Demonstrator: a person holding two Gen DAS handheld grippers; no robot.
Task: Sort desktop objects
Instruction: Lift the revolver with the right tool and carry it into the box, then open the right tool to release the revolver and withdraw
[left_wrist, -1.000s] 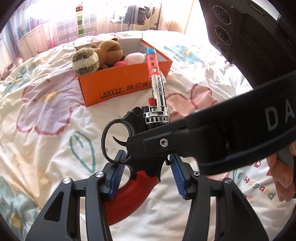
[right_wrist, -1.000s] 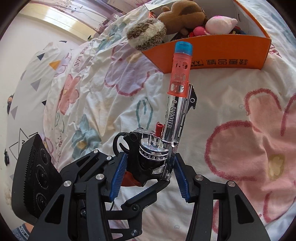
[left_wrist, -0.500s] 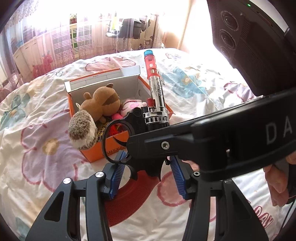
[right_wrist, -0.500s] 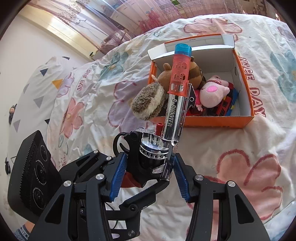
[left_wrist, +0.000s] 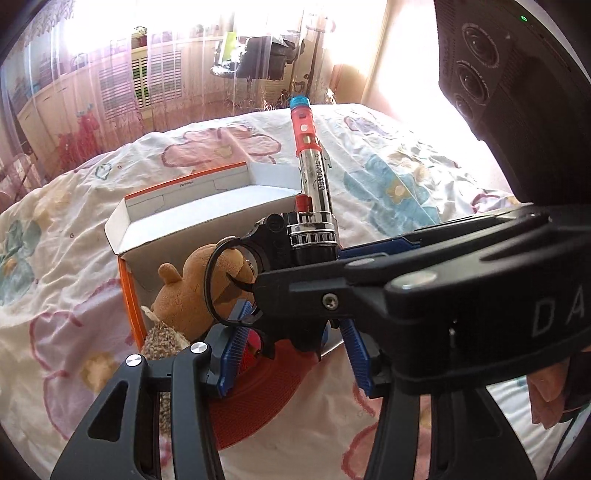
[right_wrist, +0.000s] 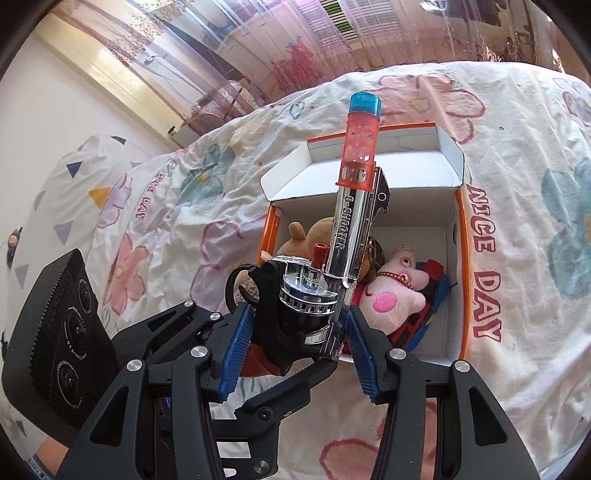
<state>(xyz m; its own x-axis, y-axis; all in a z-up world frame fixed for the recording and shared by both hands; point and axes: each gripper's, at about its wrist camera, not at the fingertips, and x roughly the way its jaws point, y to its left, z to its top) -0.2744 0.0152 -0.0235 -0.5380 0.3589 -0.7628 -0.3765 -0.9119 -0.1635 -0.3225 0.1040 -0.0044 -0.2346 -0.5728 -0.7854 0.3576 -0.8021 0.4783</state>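
A chrome toy revolver (left_wrist: 314, 206) with a red grip and an orange-and-blue muzzle is held by both grippers, barrel pointing up. My left gripper (left_wrist: 291, 347) is shut on its grip and frame. My right gripper (right_wrist: 299, 339) is shut on its cylinder and frame (right_wrist: 306, 291). The revolver hangs above the near edge of an open orange shoe box (right_wrist: 461, 236). The box holds a brown plush bear (left_wrist: 192, 295), a hedgehog plush (left_wrist: 159, 341), a pink pig plush (right_wrist: 391, 295) and a red-and-blue toy (right_wrist: 428, 306).
The box (left_wrist: 127, 291) stands on a bed with a floral quilt (right_wrist: 535, 258). A window with sheer pink curtains (left_wrist: 166, 66) lies beyond the bed. The right gripper's body (left_wrist: 480, 295) crosses the left wrist view.
Both grippers have lifted the revolver and carried it forward to the box. The box now sits close beneath the gun, with its inside in view.
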